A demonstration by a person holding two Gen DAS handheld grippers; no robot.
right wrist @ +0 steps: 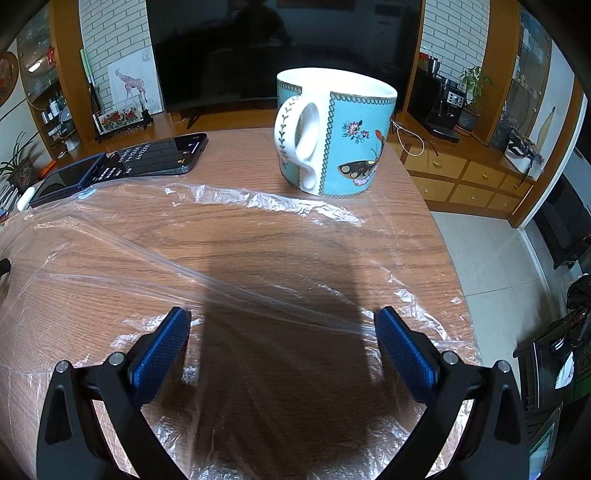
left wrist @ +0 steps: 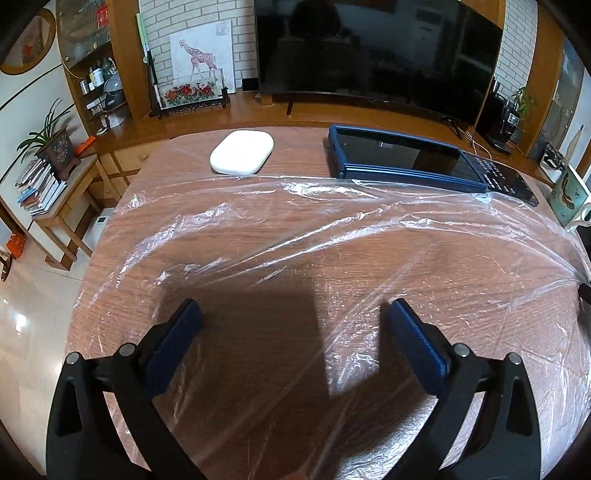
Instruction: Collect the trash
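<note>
Two grippers over one sheet of clear plastic film (left wrist: pixel 280 236) on a wooden table (left wrist: pixel 295 155).

Left gripper (left wrist: pixel 293 314): jaws spread wide, nothing between them, above the film. Right gripper (right wrist: pixel 282 321): jaws spread; a taut fold of film (right wrist: pixel 258 295) runs to its right pad, grip cannot be told. Beyond the film: white oval case (left wrist: pixel 242 152), dark blue flat device (left wrist: pixel 424 160) with its far edge under the film's rim, blue butterfly mug (right wrist: pixel 334 131).

A home living room: a large black flat-screen television (left wrist: pixel 376 51) stands on a long wooden cabinet (left wrist: pixel 332 114) against the far white brick wall (left wrist: pixel 159 29), beside a framed giraffe drawing (left wrist: pixel 201 59) and leafy potted plants (left wrist: pixel 51 144)
</note>
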